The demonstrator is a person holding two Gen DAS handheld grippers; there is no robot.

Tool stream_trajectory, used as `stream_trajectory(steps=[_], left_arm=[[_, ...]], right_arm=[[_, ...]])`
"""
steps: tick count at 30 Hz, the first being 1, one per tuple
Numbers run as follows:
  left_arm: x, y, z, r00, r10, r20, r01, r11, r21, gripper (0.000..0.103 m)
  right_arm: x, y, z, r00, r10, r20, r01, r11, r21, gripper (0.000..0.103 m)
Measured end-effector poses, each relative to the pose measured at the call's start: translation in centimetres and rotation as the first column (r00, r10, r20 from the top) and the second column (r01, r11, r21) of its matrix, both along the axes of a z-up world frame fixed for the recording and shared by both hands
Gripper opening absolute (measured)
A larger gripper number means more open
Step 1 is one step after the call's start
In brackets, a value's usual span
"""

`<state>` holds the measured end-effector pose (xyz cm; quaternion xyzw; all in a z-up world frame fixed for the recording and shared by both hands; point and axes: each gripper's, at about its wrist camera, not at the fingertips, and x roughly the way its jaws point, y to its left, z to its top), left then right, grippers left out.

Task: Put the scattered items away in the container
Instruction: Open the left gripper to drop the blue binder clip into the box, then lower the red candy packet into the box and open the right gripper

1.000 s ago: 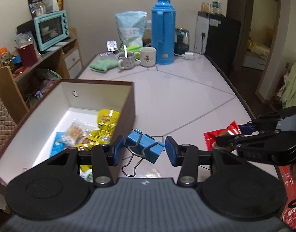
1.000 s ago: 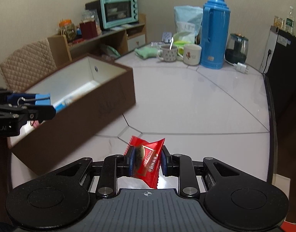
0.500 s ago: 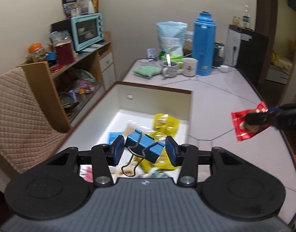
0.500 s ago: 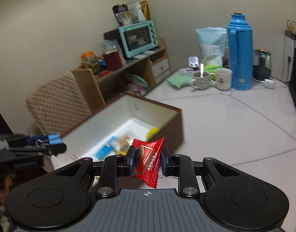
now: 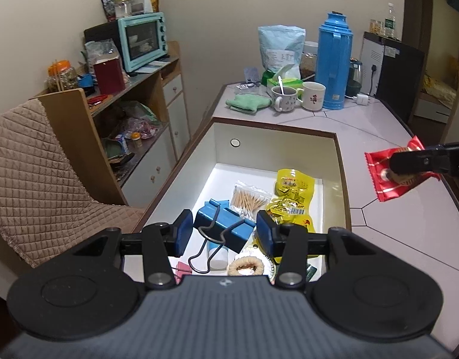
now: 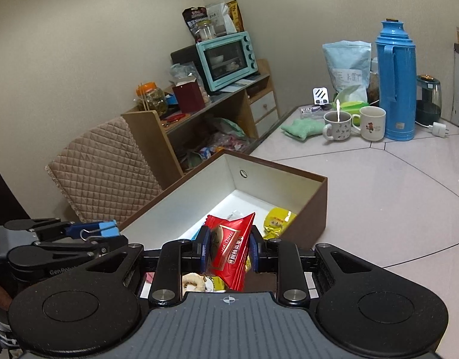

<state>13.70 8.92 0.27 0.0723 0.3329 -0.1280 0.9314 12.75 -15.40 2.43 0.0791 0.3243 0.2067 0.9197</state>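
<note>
A brown box with a white inside [image 5: 274,127] [image 6: 277,170] sits at the table's left edge and holds yellow snack packs [image 5: 293,193], a bag of cotton swabs [image 5: 248,199] and other small items. My left gripper [image 5: 225,233] is shut on a blue binder clip [image 5: 223,227] and holds it above the box's near end; the clip also shows in the right wrist view [image 6: 105,229]. My right gripper [image 6: 228,249] is shut on a red date packet [image 6: 230,249] over the box's near right edge; the packet shows in the left wrist view [image 5: 394,173].
At the table's far end stand a blue thermos [image 5: 332,59], two mugs [image 5: 299,97], a green cloth [image 5: 247,103] and a pale bag [image 5: 281,48]. A quilted chair [image 5: 34,173] and a shelf with a teal oven [image 5: 142,40] lie left of the table.
Both grippers have moved left over the box, each still holding its item. The clip is now above the box's contents, and the red packet has come to the box's near right edge.
</note>
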Motion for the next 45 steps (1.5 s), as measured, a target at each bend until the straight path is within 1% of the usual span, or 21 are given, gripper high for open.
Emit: stream_trajectory(steps=[5, 8, 15, 18, 26, 34, 38, 45], left_arm=[[1.1, 0.2, -0.9, 0.998, -0.048, -0.041, 0.048, 0.999, -0.002, 0.041], [1.7, 0.4, -1.7, 0.993, -0.077, -0.084, 0.077, 0.997, -0.005, 0.041], [2.7, 0.5, -3.3, 0.979, -0.117, -0.165, 0.114, 0.993, -0.027, 0.042], [2.8, 0.6, -3.6, 0.975, -0.124, -0.183, 0.12, 0.992, -0.032, 0.041], [3.0, 0.6, -3.5, 0.972, -0.132, -0.194, 0.128, 0.991, -0.036, 0.041], [3.4, 0.6, -3.4, 0.972, -0.118, -0.202, 0.115, 0.993, -0.026, 0.041], [3.8, 0.6, -3.3, 0.973, -0.118, -0.2, 0.115, 0.993, -0.023, 0.041], [5.4, 0.8, -3.2, 0.974, -0.116, -0.193, 0.116, 0.993, -0.014, 0.041]], right_arm=[[0.5, 0.8, -0.6, 1.0, -0.021, -0.019, 0.021, 1.0, -0.005, 0.025], [0.8, 1.0, -1.0, 0.999, -0.029, -0.032, 0.029, 1.0, -0.007, 0.025], [1.4, 1.6, -1.3, 0.999, -0.033, -0.043, 0.033, 0.999, -0.014, 0.025], [1.5, 1.7, -1.4, 0.998, -0.032, -0.045, 0.031, 0.999, -0.015, 0.025], [1.8, 2.0, -1.7, 0.998, -0.029, -0.052, 0.028, 0.999, -0.015, 0.025], [2.6, 2.5, -1.7, 0.999, -0.013, -0.049, 0.012, 1.0, -0.019, 0.025], [3.6, 2.8, -1.8, 0.999, -0.007, -0.049, 0.006, 1.0, -0.021, 0.025], [6.3, 3.5, -2.8, 0.998, 0.0, -0.067, -0.001, 1.0, -0.027, 0.025]])
